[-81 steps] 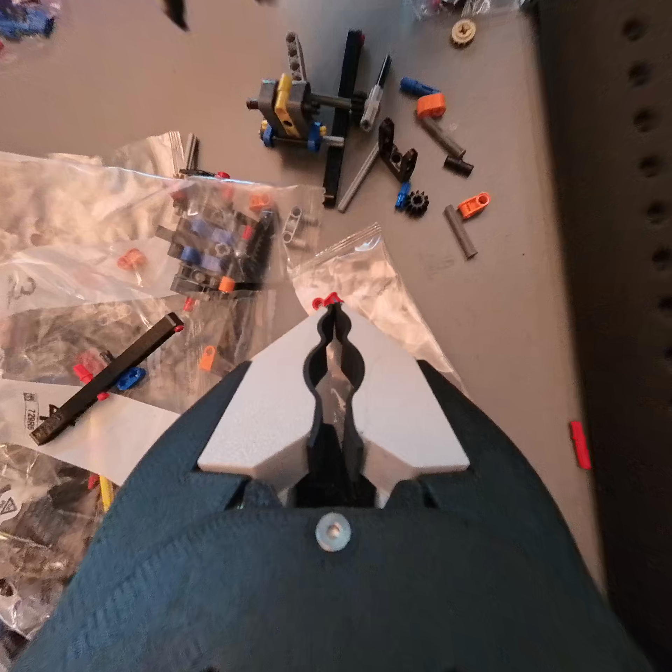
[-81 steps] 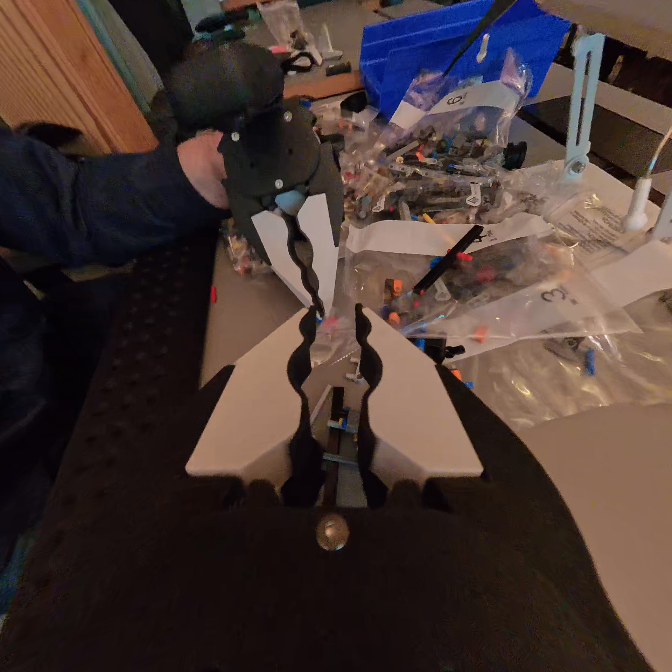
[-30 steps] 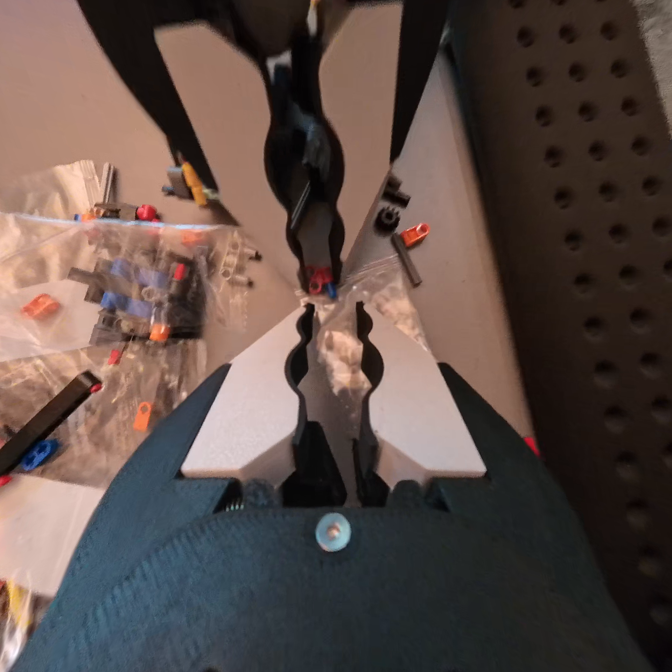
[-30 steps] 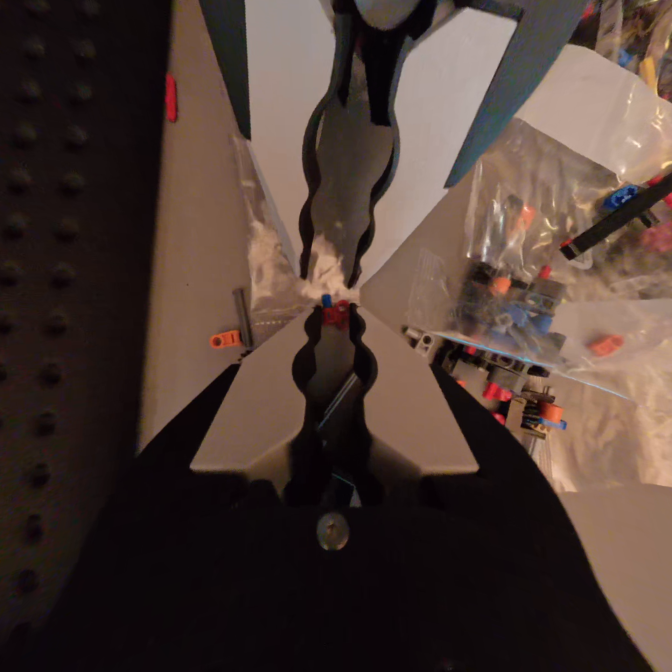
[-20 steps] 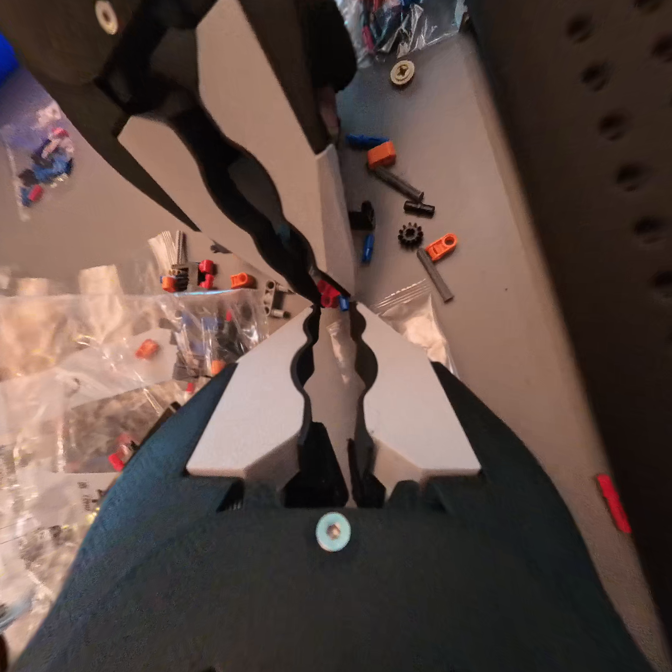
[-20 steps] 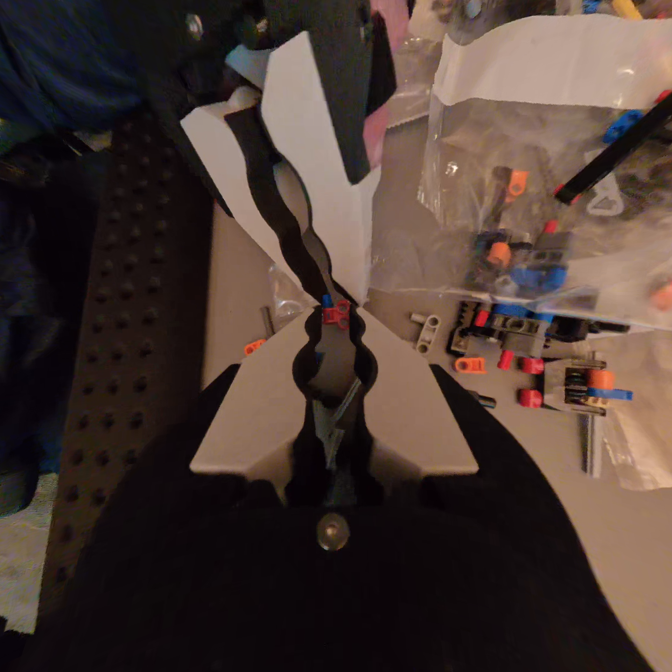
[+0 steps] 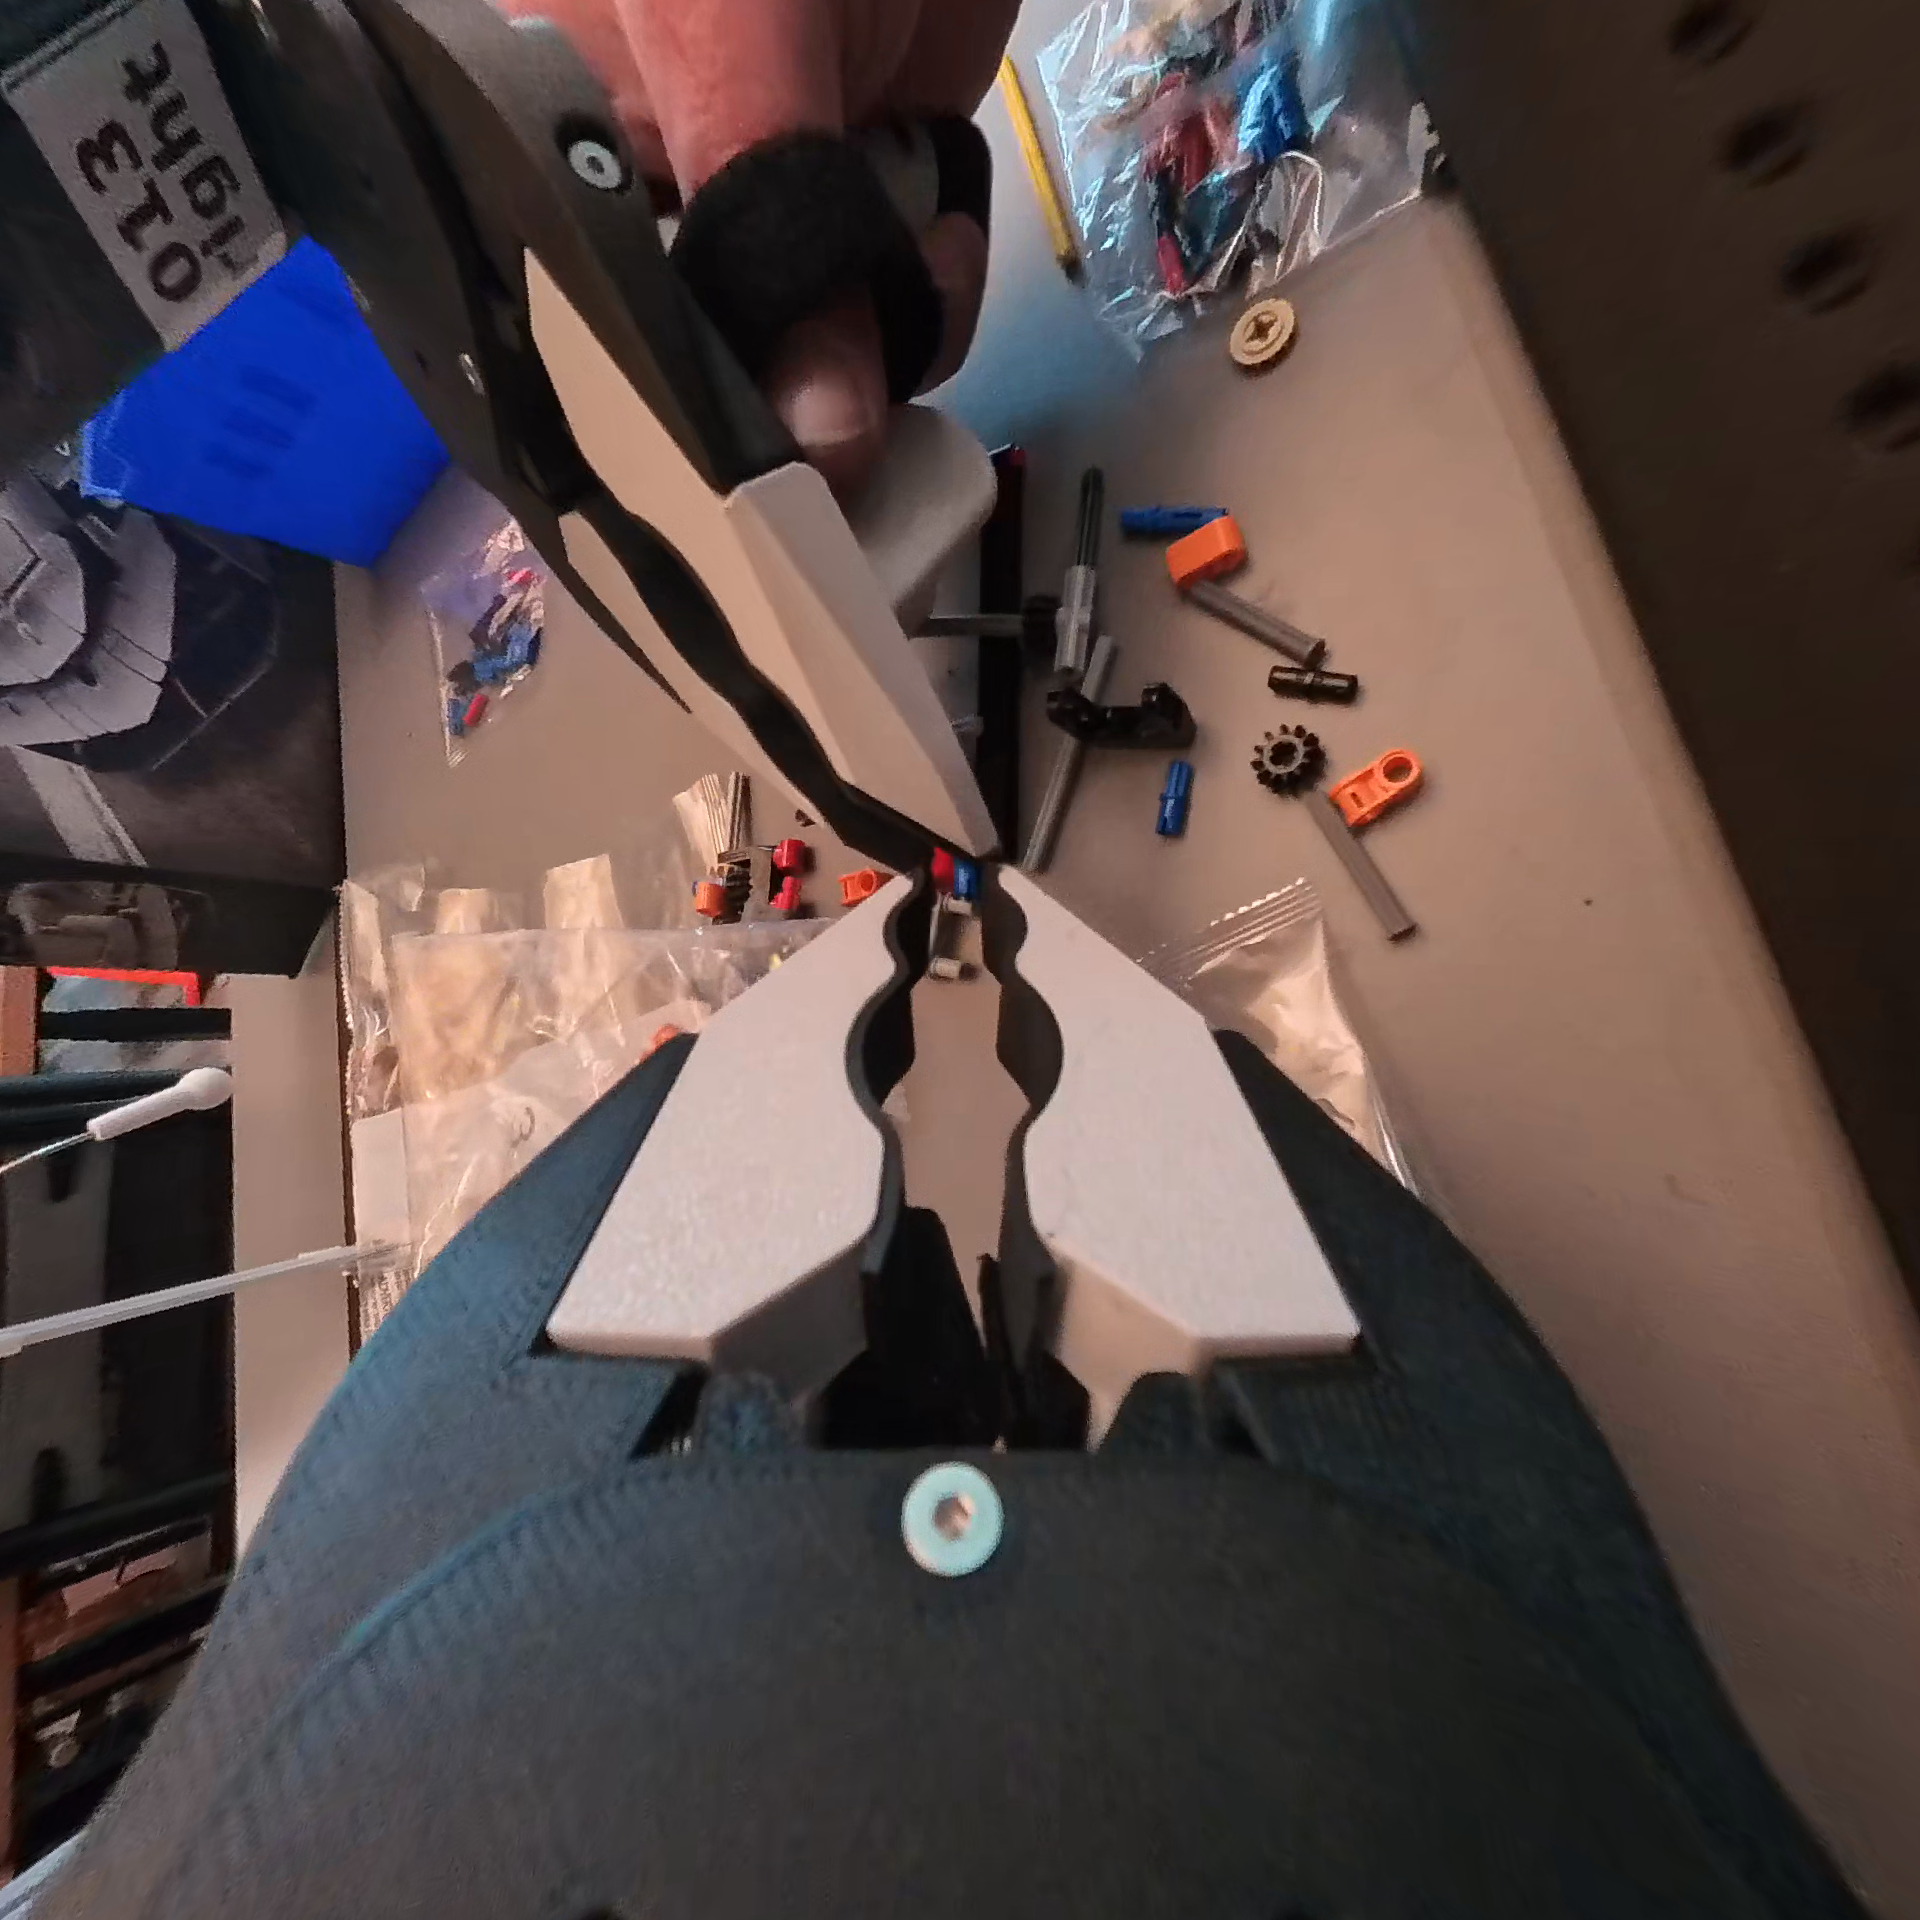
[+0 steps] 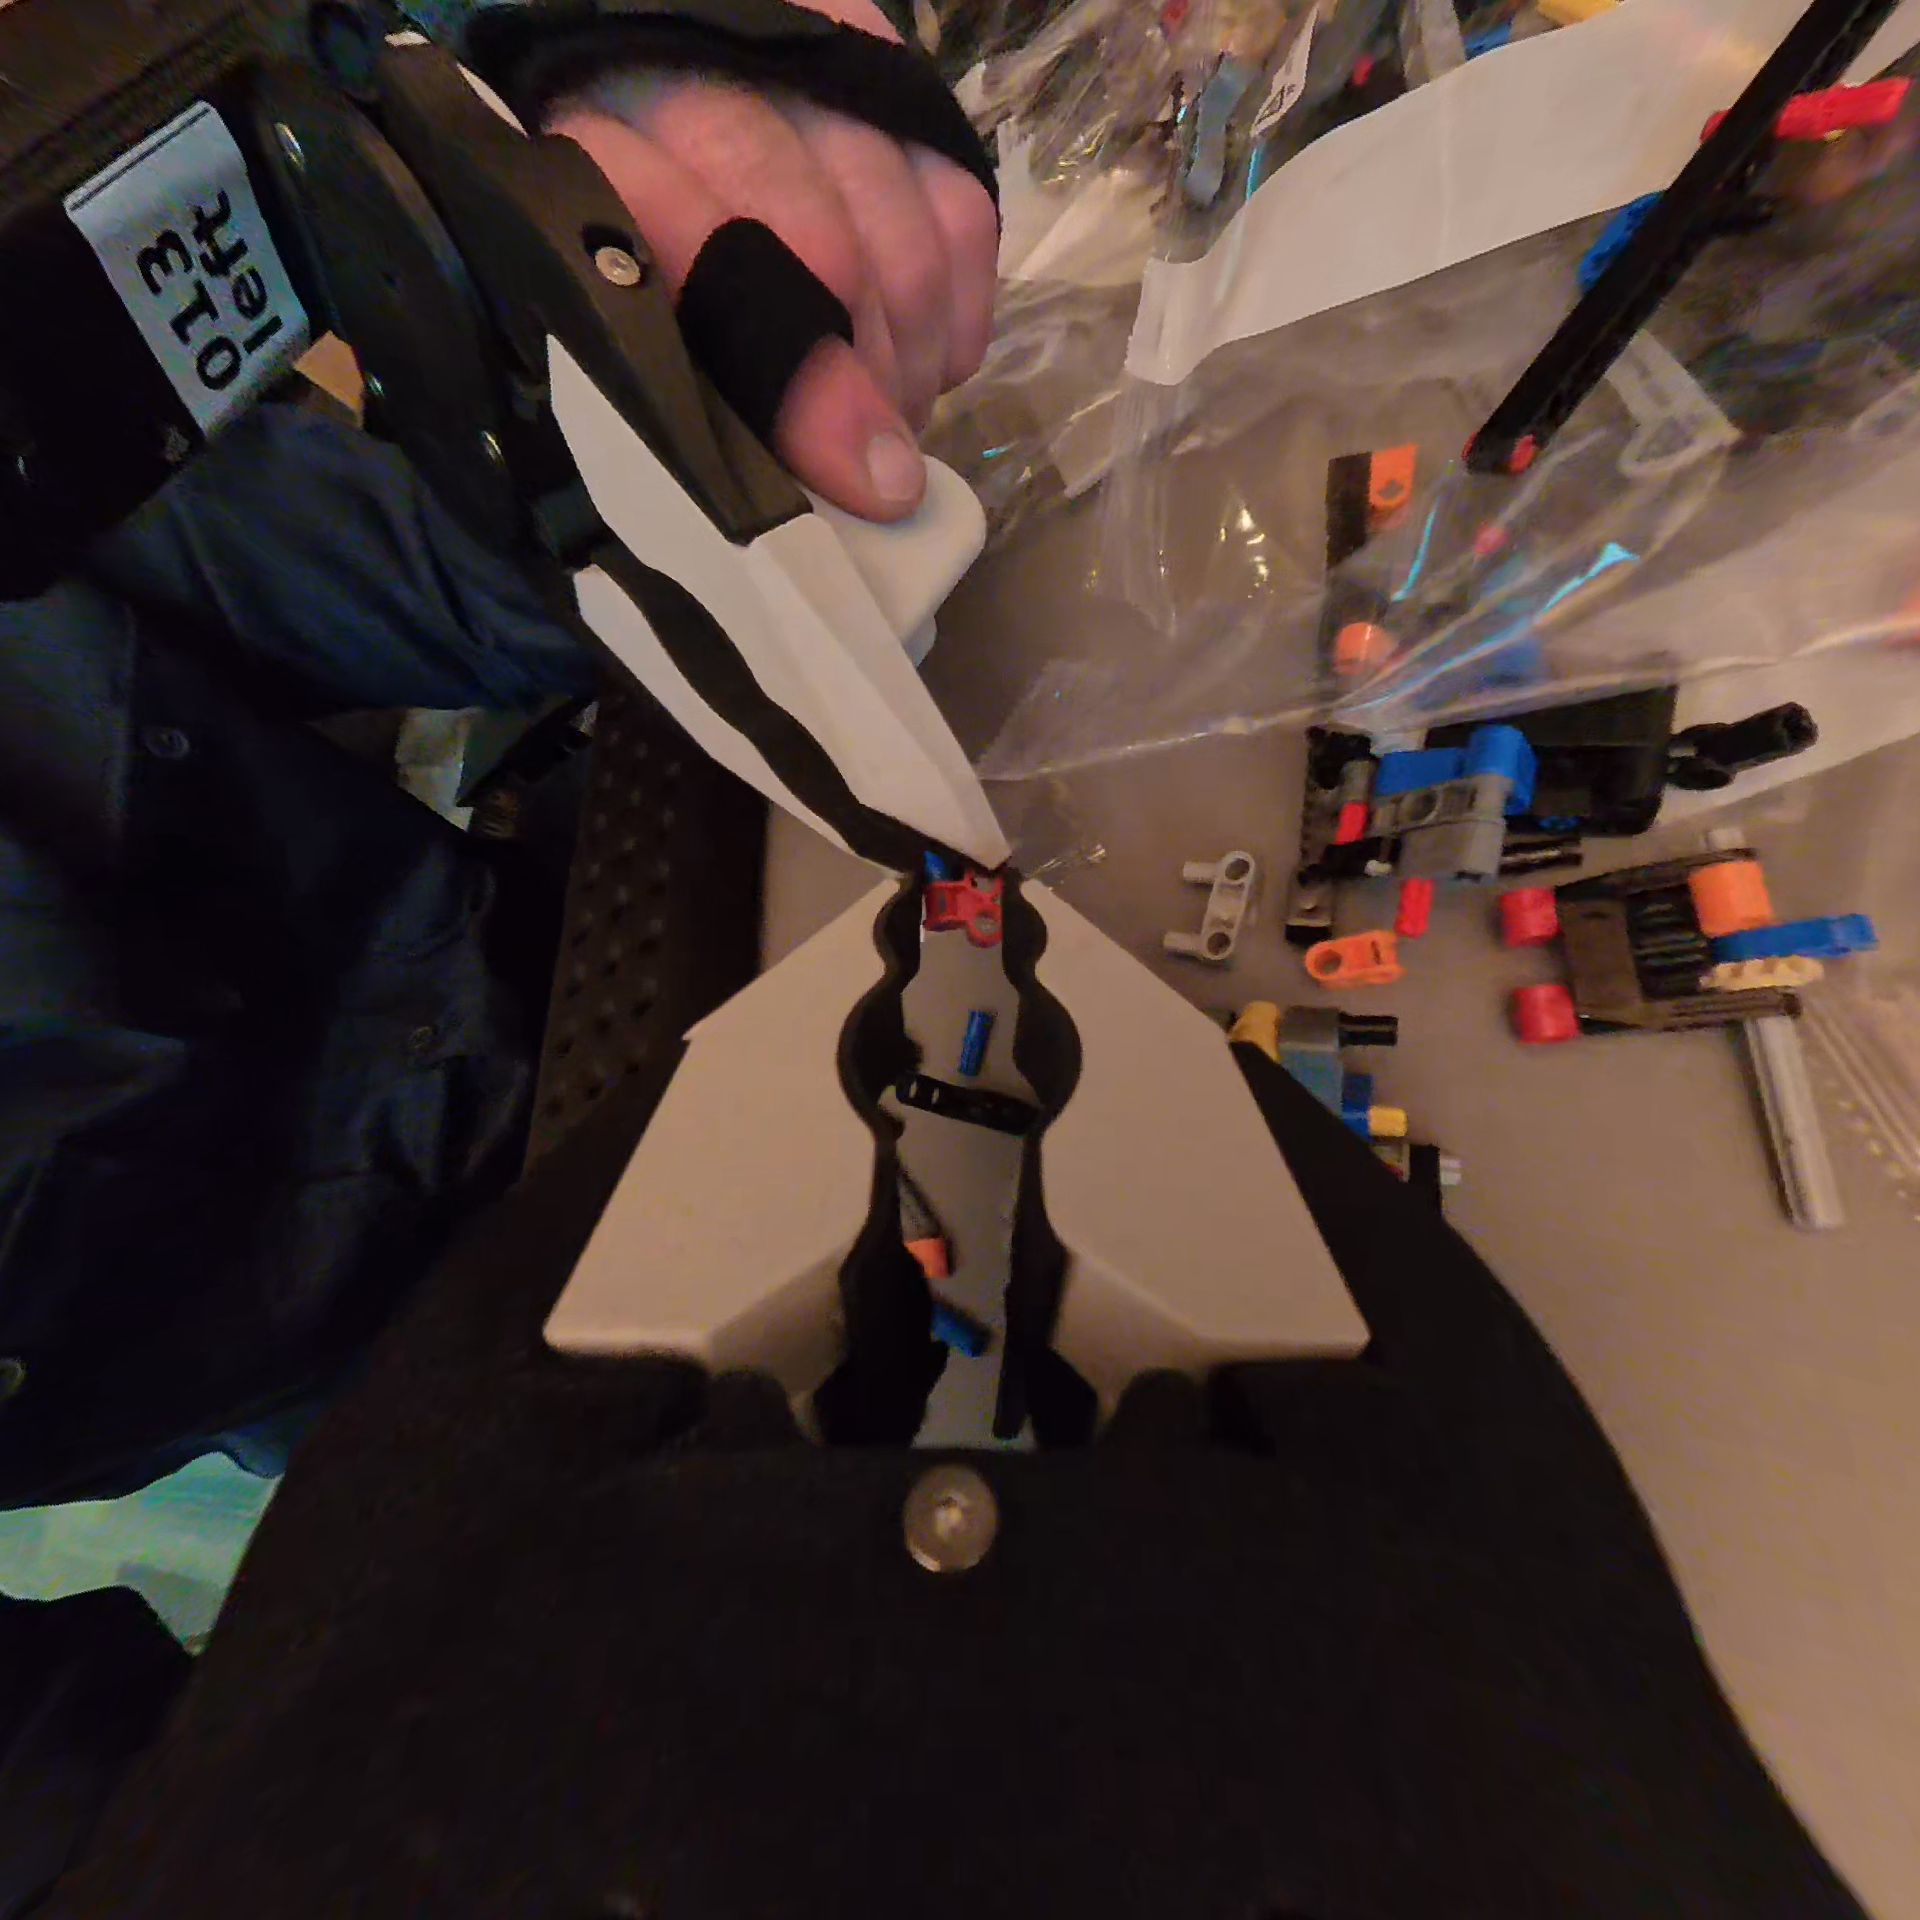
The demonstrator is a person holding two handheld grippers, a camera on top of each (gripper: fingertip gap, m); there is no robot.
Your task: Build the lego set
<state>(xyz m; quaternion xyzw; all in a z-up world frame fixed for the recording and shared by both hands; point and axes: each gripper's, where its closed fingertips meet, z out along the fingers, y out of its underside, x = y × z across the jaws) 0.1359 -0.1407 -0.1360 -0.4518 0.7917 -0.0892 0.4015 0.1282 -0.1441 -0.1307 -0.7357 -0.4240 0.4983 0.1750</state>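
Observation:
A small red connector [image 8: 961,906] with a blue pin [image 8: 935,864] stuck in it is held in the air between both grippers. My right gripper [image 8: 966,891] is shut on the red connector at its fingertips. My left gripper [image 7: 958,881] meets it tip to tip and is closed narrowly on the blue pin [image 7: 967,878], right beside the red connector [image 7: 941,868]. The left gripper comes in from the upper left in the right wrist view, the right gripper likewise in the left wrist view. A person's hand holds each one.
Loose parts lie on the grey table: a black gear [image 7: 1286,761], an orange connector [image 7: 1377,788], grey axles [image 7: 1361,873], a tan disc [image 7: 1262,332]. Partly built assemblies [image 8: 1455,790] [image 8: 1662,945] sit by clear part bags [image 8: 1351,468]. A dark perforated mat [image 7: 1714,520] borders the table. Less than 4 cm separates the two grippers' tips. My left gripper's tips are some 6 cm from the black gear [image 7: 1286,761].
The red connector passed from my left gripper to my right. The left gripper opened, then narrowed again on the blue pin. Both grippers tilted and stayed tip to tip.

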